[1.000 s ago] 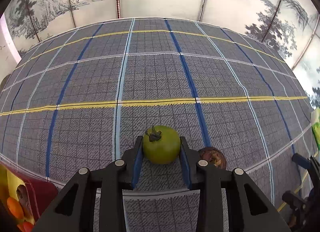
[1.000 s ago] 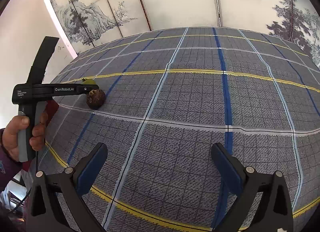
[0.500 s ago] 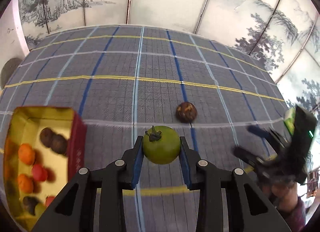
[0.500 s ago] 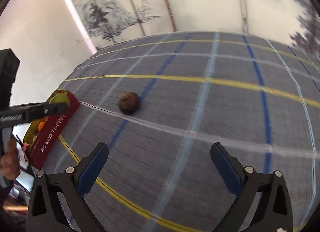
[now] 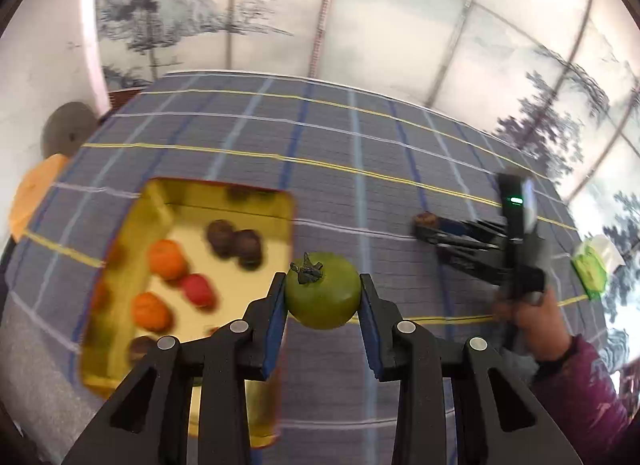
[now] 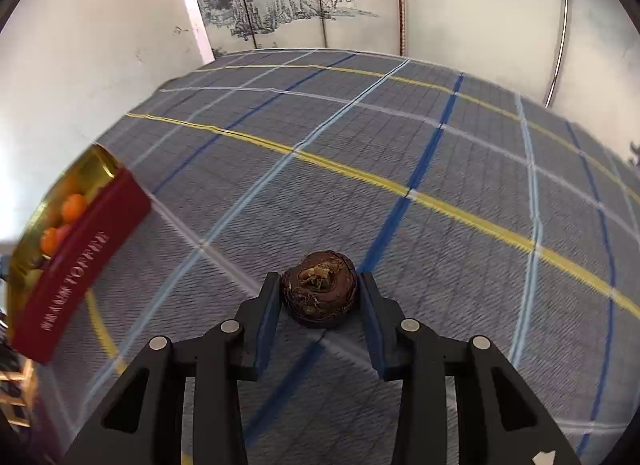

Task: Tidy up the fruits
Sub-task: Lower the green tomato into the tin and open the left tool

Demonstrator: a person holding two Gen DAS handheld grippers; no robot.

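My left gripper (image 5: 322,284) is shut on a green fruit with a dry stem (image 5: 322,297), held in the air just right of a gold-lined red box (image 5: 120,265). In the box lie orange fruits (image 5: 168,259), a red one (image 5: 196,289) and brown ones (image 5: 236,241). In the right wrist view, my right gripper (image 6: 319,283) sits low on the cloth. Its jaws are closing on a brown wrinkled fruit (image 6: 319,289), and both pads touch its sides. The box's red wall (image 6: 76,261) stands at the far left there. A hand (image 5: 528,313) holds the right gripper.
A grey plaid cloth (image 6: 440,185) with blue, white and yellow lines covers the table. A green-and-white item (image 5: 592,269) lies at its right edge. An orange round thing (image 5: 36,193) sits beyond the left edge. Painted screen panels (image 5: 400,25) stand behind.
My left gripper carried the green fruit up and leftward to beside the box. My right gripper moved to the brown fruit and closed its wide-open jaws around it.
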